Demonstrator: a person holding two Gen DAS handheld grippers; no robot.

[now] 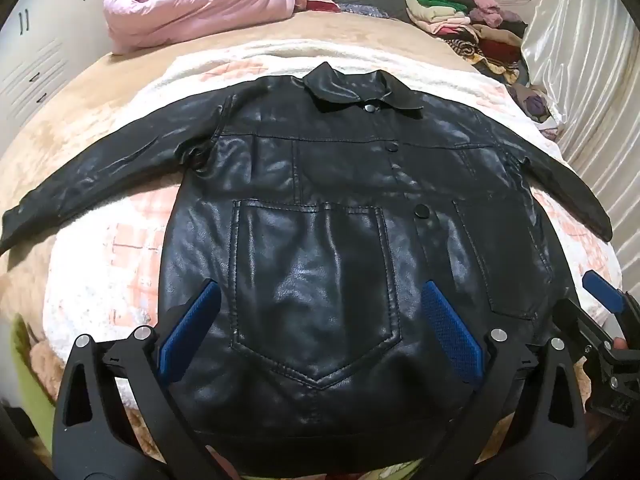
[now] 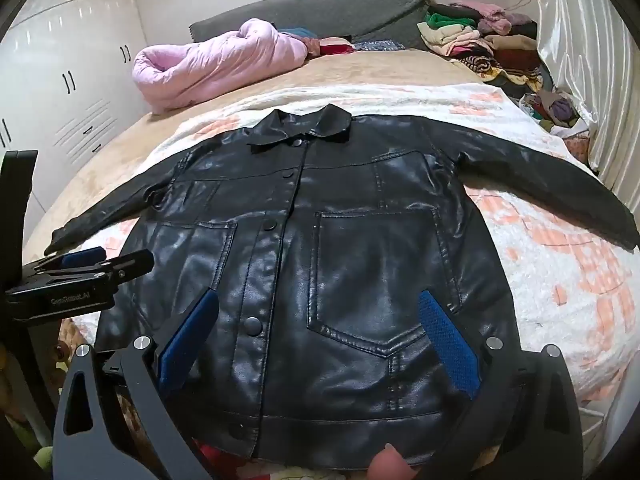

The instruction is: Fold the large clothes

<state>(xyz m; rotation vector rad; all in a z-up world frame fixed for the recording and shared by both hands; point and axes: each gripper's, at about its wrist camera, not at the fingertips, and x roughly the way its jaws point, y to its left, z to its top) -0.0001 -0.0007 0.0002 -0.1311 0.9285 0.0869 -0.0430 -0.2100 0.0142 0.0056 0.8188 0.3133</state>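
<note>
A black leather jacket [image 1: 320,208] lies flat and buttoned on the bed, front up, collar at the far end, both sleeves spread out sideways. It also shows in the right wrist view [image 2: 320,264]. My left gripper [image 1: 320,304] is open, its blue pads [image 1: 192,328] hovering over the jacket's lower left pocket. My right gripper [image 2: 320,316] is open over the lower right pocket near the hem. Each gripper shows at the edge of the other's view: the right one [image 1: 608,320] and the left one [image 2: 80,276].
A white and pink fleece blanket [image 1: 104,264] lies under the jacket on a beige bedspread [image 1: 100,88]. A pink quilt [image 1: 192,4] and a pile of clothes [image 1: 472,28] sit at the far end. White wardrobes [image 2: 60,80] stand left, a shiny curtain [image 2: 592,60] right.
</note>
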